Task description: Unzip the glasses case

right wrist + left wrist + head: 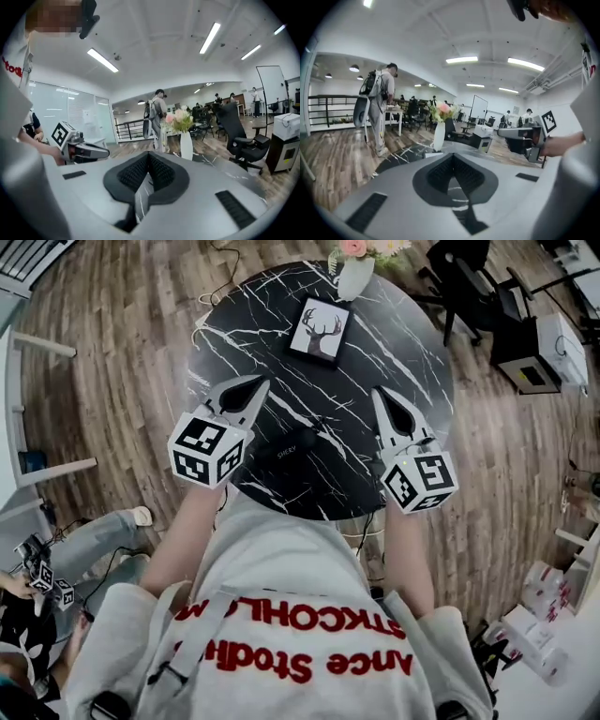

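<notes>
The black glasses case (292, 450) lies on the round black marble table (412, 343), near its front edge, between and below the two raised grippers. Whether its zip is open or closed I cannot make out. My left gripper (261, 382) is held above the table's left part, jaws shut and empty (452, 158). Over the right part my right gripper (379, 392) is likewise shut with nothing in it (149, 158). Both point almost level across the table, clear of the case. The case shows in neither gripper view.
A framed deer picture (320, 330) and a white vase of flowers (354, 273) stand at the table's far side. An office chair (464, 277) and a white box (548, 348) are beyond on the right. A person with a backpack (379, 108) stands on the wooden floor.
</notes>
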The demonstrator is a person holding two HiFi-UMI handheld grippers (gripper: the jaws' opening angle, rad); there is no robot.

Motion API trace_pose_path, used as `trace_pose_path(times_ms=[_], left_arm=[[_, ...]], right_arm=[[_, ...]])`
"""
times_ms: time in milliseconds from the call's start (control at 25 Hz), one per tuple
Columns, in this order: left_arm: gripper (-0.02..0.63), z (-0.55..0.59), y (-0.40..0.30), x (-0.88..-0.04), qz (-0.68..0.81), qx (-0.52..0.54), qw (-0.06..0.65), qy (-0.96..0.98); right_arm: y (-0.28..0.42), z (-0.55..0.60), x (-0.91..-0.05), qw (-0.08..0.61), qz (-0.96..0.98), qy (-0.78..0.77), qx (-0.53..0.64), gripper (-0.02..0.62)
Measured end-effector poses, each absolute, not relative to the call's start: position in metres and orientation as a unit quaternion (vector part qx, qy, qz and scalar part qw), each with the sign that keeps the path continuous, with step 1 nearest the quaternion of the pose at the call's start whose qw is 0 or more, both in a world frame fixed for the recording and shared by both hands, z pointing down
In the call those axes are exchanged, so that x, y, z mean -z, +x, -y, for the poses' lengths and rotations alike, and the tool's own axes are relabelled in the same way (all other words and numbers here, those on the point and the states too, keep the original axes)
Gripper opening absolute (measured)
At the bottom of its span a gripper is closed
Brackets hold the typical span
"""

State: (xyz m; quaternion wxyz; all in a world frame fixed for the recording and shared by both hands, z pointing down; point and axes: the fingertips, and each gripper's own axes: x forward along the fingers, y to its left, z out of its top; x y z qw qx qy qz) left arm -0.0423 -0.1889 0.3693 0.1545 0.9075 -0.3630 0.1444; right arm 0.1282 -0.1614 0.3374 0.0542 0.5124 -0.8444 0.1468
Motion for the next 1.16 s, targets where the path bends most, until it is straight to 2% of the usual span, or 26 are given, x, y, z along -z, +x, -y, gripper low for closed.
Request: trace_pose_path(times_ms=[160,400,1160], left_arm=[[0.006,0.200,-0.046,-0.311,0.383,-0.082,0.105,0.914],[0.006,0.202,-0.049,-0.254,0.395,-0.024,0.059,0.916],[0.006,0.196,-0.064,-0.223,0.410,0.009,0.040,0.911]], right_arm=[[0.123,0.157,-0.283,0.022,0.844,0.528,-0.095,0.015],[0.118,0.151,-0.243,0.016,0.840,0.540,-0.048,0.015],[0.115,0.140,-0.213,-0.001,0.831,0.555,-0.025,0.015]])
